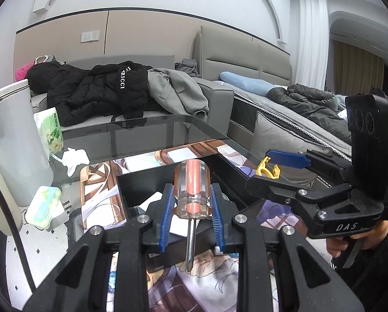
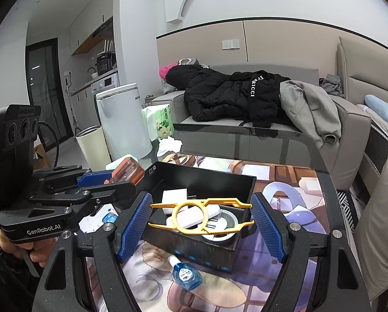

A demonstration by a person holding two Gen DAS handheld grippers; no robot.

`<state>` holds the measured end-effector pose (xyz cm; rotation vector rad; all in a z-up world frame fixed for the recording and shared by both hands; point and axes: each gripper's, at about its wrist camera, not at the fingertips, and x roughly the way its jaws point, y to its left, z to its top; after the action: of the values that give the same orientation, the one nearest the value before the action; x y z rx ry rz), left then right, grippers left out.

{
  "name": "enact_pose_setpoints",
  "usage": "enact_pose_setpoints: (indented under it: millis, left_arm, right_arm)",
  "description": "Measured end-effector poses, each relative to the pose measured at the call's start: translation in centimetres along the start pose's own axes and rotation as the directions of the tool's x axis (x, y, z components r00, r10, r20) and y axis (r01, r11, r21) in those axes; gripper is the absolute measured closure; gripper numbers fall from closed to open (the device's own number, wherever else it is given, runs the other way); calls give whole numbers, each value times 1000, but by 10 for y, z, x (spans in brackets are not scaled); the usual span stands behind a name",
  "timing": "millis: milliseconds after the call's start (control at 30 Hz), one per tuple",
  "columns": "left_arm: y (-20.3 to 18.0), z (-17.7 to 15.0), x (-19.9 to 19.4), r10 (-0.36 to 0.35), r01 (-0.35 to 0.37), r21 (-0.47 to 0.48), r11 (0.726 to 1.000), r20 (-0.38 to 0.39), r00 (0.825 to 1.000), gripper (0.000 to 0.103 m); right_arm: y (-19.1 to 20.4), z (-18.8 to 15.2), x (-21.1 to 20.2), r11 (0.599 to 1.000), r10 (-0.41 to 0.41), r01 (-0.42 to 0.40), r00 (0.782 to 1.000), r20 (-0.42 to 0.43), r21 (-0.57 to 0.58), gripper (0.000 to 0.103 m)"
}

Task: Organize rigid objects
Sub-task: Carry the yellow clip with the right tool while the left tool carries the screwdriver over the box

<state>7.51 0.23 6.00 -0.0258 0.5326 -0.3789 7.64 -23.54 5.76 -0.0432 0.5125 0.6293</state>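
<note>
My left gripper (image 1: 191, 197) is shut on a screwdriver (image 1: 191, 187) with a clear and orange handle. Its handle points away from me and its metal shaft points back down. My right gripper (image 2: 201, 209) is shut on a flat yellow plastic tool (image 2: 194, 215) with a ring in its middle, held crosswise between the blue pads. Both hang over an open black box (image 2: 204, 173) on the printed mat. The box holds white items and a round metal piece. In the right wrist view, the left gripper (image 2: 115, 179) with the screwdriver (image 2: 127, 171) is at the left.
A small blue bottle (image 2: 187, 275) lies on the mat in front of the box. A white bin (image 2: 123, 119), a cream cup (image 2: 92, 145) and a green tissue pack (image 2: 161, 121) stand at the table's far left. A sofa with jackets (image 2: 233, 93) lies behind the glass table.
</note>
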Motion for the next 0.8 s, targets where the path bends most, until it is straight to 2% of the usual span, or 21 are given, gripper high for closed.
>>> enact_pose_setpoints:
  millis: [800]
  left_arm:
    - [17, 6, 24, 20, -20, -9, 1000, -1, 1000, 78]
  right_arm:
    - [4, 6, 43, 999, 5, -6, 1000, -27, -37, 24]
